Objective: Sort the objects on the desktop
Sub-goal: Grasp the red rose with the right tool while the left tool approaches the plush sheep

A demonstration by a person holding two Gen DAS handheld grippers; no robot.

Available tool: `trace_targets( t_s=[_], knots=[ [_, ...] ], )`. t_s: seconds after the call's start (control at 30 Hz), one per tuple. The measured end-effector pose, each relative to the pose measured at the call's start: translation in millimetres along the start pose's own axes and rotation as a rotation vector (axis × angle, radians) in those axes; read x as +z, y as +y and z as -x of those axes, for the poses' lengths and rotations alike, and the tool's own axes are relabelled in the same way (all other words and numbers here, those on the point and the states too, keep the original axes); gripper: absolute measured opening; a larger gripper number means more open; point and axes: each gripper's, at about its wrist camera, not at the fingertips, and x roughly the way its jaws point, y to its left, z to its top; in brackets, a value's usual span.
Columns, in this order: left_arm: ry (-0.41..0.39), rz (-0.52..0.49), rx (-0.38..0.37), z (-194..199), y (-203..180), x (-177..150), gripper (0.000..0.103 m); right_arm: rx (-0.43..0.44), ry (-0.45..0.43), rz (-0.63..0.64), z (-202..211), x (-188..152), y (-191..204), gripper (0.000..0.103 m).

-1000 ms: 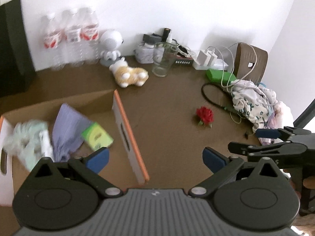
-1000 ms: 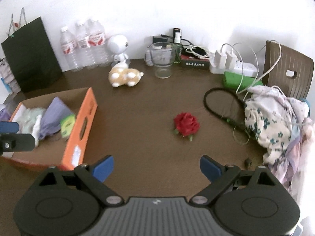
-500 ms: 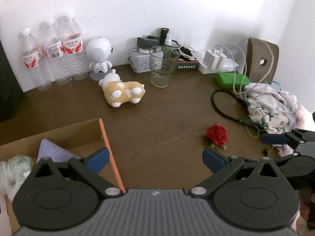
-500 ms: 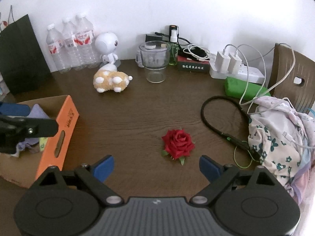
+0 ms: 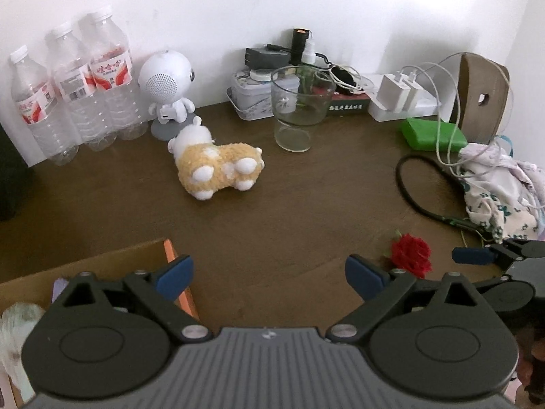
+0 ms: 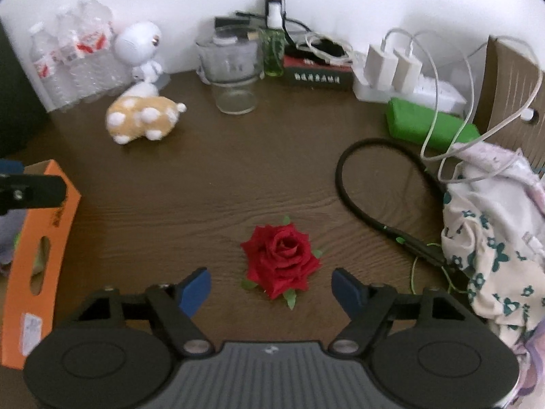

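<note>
Your right gripper (image 6: 271,288) fingers closing around soft red fabric rose (image 6: 281,259) on wood-grain surface (image 6: 211,184), nearer than before; left gripper (image 5: 269,274) wide, empty.

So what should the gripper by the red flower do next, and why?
Probably ease the right gripper a little lower and forward, so its closing jaws pinch the red rose. The rose lies on the table just ahead, centred between the blue pads, which don't touch it yet.

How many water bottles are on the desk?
3, in a row against the back wall at far left beside the white robot speaker: bottle, bottle, bottle. More may be hidden.
</note>
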Motion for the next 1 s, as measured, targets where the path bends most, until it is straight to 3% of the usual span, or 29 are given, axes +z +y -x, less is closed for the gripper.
trace_targets(
  t_s=[0.1, 0.3, 0.37, 0.47, 1.0],
  knots=[
    [0.001, -0.003, 0.006, -6.4, 2.2, 7.0, 0.098, -0.009, 0.025, -0.011, -14.5, 5.0, -2.3, 0.075],
    [0.002, -0.010, 0.007, -16.5, 5.1, 16.2, 0.098, -0.006, 0.075, -0.011, -36.8, 11.0, -1.4, 0.063],
    [0.002, -0.009, 0.005, -19.3, 6.3, 18.4, 0.098, -0.008, 0.090, -0.012, -40.9, 12.2, -0.4, 0.055],
    [0.006, -0.013, 0.007, -23.4, 8.0, 20.4, 0.098, -0.010, 0.103, -0.010, -45.6, 13.1, 0.2, 0.053],
    [0.023, -0.022, 0.025, -38.9, 16.5, 26.1, 0.098, -0.004, 0.099, 0.023, -50.3, 25.9, 3.8, 0.035]
  ],
)
